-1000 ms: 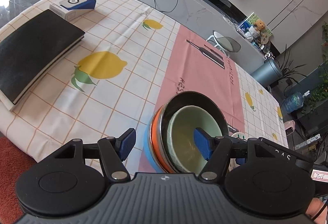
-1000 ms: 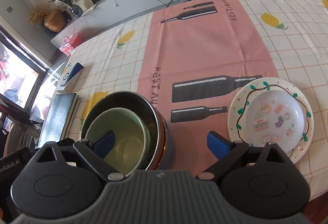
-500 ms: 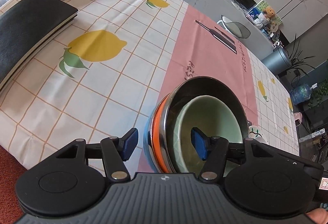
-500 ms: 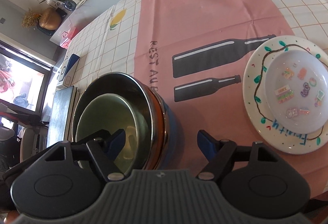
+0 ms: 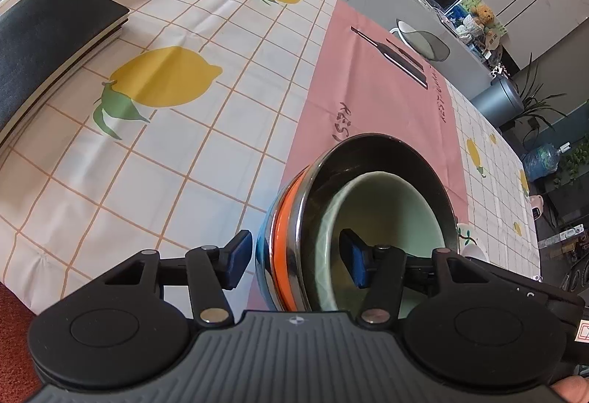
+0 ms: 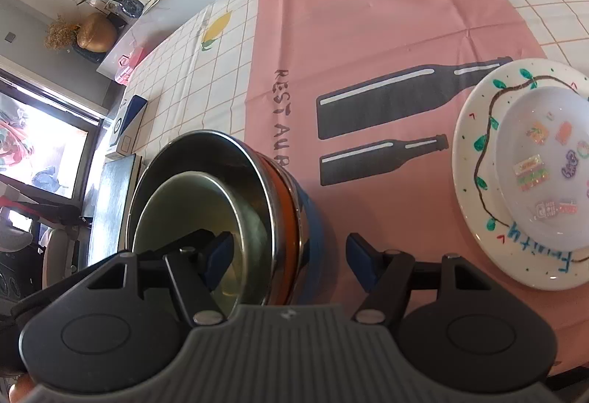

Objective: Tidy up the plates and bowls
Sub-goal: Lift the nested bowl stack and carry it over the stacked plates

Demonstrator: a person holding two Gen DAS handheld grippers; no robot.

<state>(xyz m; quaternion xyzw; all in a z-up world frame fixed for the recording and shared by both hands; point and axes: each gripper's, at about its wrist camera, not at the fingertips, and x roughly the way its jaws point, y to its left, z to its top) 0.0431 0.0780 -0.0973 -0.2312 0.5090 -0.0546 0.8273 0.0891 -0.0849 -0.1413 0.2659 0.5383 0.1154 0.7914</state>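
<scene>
Pale green bowl (image 5: 383, 207) in steel, orange, perhaps blue ones — lemon-check cloth (image 5: 176, 79), pink runner (image 6: 368, 34).

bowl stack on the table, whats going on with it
A person holds a gripper in each hand over the nested bowl stack: a pale green bowl inside a steel bowl, over orange and blue ones. The left gripper and the right gripper each straddle opposite sides of the rim, one finger inside, one outside. Both jaws have just been closing, but the pads do not yet press. Two stacked plates sit nearby.
</scene>
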